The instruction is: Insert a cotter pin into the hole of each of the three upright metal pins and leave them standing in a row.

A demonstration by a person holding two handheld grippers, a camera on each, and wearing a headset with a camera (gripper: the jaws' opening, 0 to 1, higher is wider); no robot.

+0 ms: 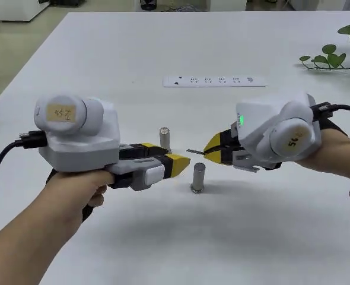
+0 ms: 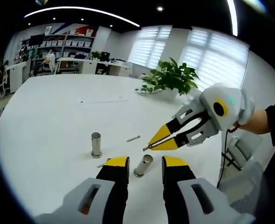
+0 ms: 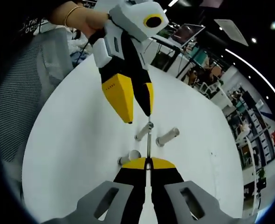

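Observation:
Two upright metal pins stand on the white table (image 1: 163, 237): one (image 1: 164, 139) behind my left gripper's tips, one (image 1: 198, 177) in front between the grippers. My left gripper (image 1: 184, 163) is open; a metal pin (image 2: 143, 165) sits in the gap between its yellow tips without being squeezed, and another pin (image 2: 96, 144) stands to the left. My right gripper (image 1: 209, 153) is shut on a thin cotter pin (image 1: 196, 152) that points at the left gripper. In the right gripper view the cotter pin (image 3: 148, 140) reaches toward three metal pins (image 3: 144, 132), (image 3: 168, 136), (image 3: 129, 157).
A loose cotter pin (image 2: 133, 138) lies on the table beyond the pins. A white power strip (image 1: 215, 81) lies further back at centre. A leafy plant (image 1: 341, 47) stands at the far right edge. A mesh chair (image 3: 30, 93) is beside the table.

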